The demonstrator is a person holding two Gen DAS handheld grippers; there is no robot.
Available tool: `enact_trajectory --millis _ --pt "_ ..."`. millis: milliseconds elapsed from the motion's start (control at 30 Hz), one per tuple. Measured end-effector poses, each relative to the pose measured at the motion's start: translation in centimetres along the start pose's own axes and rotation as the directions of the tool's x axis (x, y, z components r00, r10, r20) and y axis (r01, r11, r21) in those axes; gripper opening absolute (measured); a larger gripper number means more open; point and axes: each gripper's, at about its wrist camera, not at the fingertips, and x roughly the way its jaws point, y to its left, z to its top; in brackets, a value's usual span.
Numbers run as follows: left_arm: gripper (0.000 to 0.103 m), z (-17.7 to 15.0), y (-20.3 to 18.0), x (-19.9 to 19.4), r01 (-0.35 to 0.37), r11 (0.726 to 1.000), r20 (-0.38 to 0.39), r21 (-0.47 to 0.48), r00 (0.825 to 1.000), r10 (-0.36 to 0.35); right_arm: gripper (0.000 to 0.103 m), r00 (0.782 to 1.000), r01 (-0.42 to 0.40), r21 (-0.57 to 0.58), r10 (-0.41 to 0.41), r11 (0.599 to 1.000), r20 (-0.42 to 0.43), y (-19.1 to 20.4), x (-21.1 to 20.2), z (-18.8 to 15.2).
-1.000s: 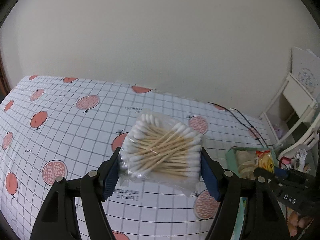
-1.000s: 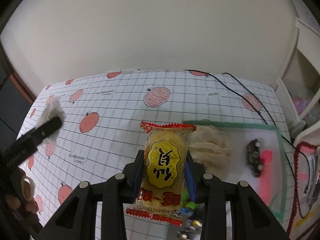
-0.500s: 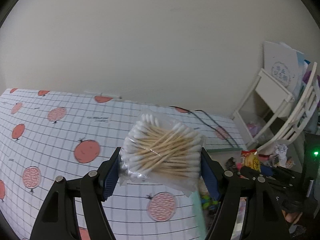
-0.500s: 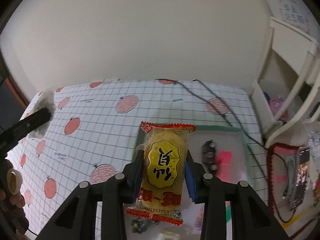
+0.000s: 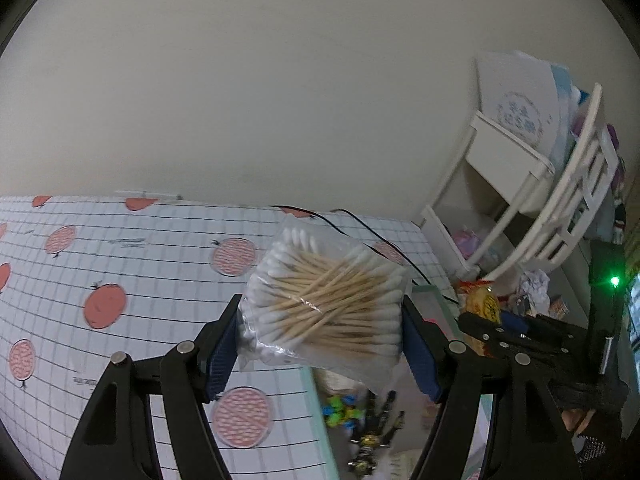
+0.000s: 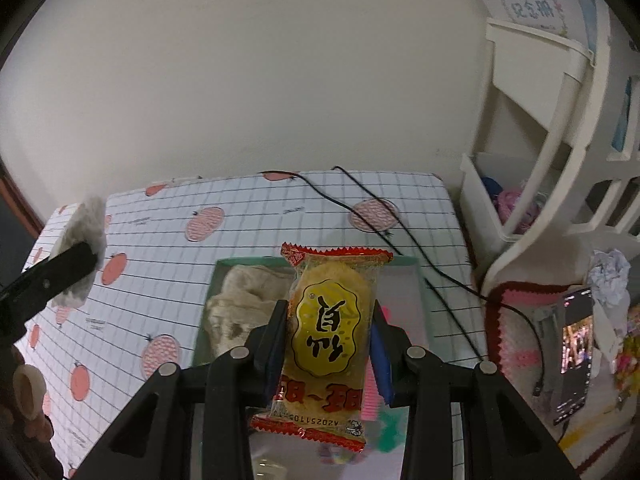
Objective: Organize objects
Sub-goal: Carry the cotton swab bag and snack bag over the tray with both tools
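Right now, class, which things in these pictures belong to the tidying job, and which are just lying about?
Part of the job:
bag of cotton swabs, held by the left gripper
snack packet, held by the right gripper
green-rimmed tray

Just lying about:
black cable
white shelf
phone

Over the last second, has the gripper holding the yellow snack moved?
Yes. The right gripper with the snack packet has moved rightward, toward the white shelf, which looms larger now.

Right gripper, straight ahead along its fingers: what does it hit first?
Likely the green-rimmed tray on the table, just beyond the snack packet in the right gripper; farther on is the wall. Depth is unclear.
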Motion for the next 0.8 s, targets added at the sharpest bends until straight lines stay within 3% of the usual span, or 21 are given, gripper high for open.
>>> enact_trajectory --millis 433,800 --pt "0.074 -2.3 -5.0 5.0 -0.006 0.997 -0.107 0.083 0.994 0.014 0.039 0.995 0.063 0.057 -0.059 0.996 -0.075 -5.2 3.4 -2.5" --pt "0.074 -4.7 -5.9 8.3 -0.03 0.995 -0.18 0.1 0.983 0.048 0.039 0.986 0.091 0.073 -0.079 0.993 -0.146 -7.2 6.5 -4.1"
